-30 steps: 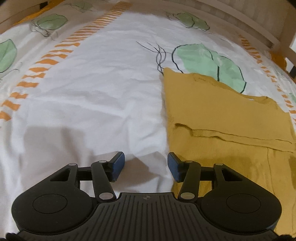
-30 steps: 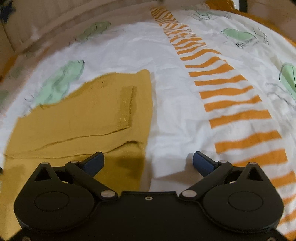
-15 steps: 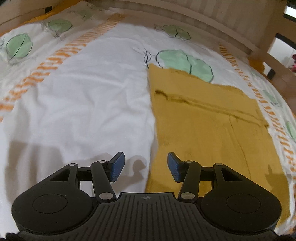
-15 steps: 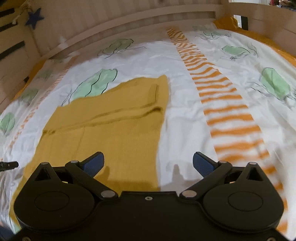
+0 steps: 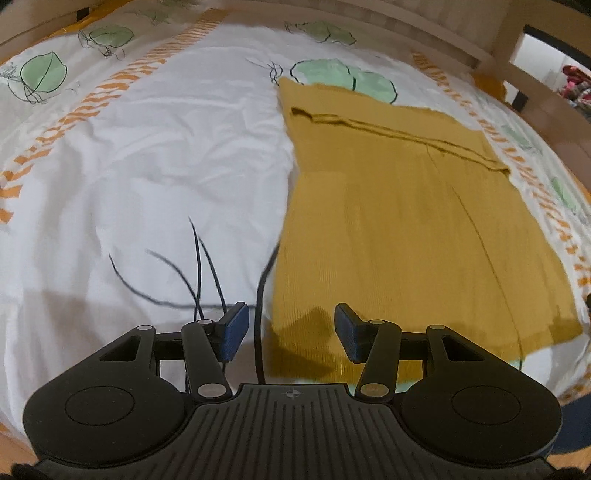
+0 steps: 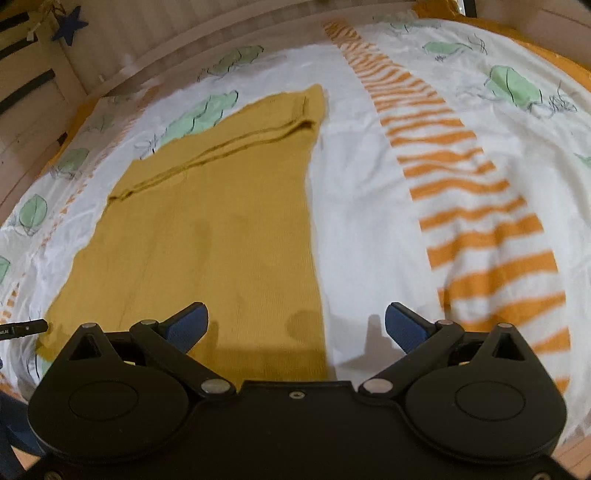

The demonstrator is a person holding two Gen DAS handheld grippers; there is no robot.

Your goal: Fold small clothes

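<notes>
A mustard-yellow knitted garment point(image 5: 406, 206) lies flat on the bed, its far end folded over into a narrow band. In the left wrist view my left gripper point(image 5: 288, 334) hovers over the garment's near left corner, jaws open, nothing between them. In the right wrist view the same garment point(image 6: 207, 236) fills the left half. My right gripper point(image 6: 295, 328) hangs over the garment's near right edge, jaws wide apart and empty. The tip of the other gripper point(image 6: 22, 328) pokes in at the far left.
The bed sheet point(image 5: 147, 166) is white with green leaves and orange striped bands point(image 6: 461, 177). A wooden bed frame point(image 5: 517, 48) runs along the far side and right. A blue star point(image 6: 70, 23) hangs on the wall.
Both grippers have drawn back toward the garment's near end, so nearly its whole length now shows. Their jaws have kept the same width.
</notes>
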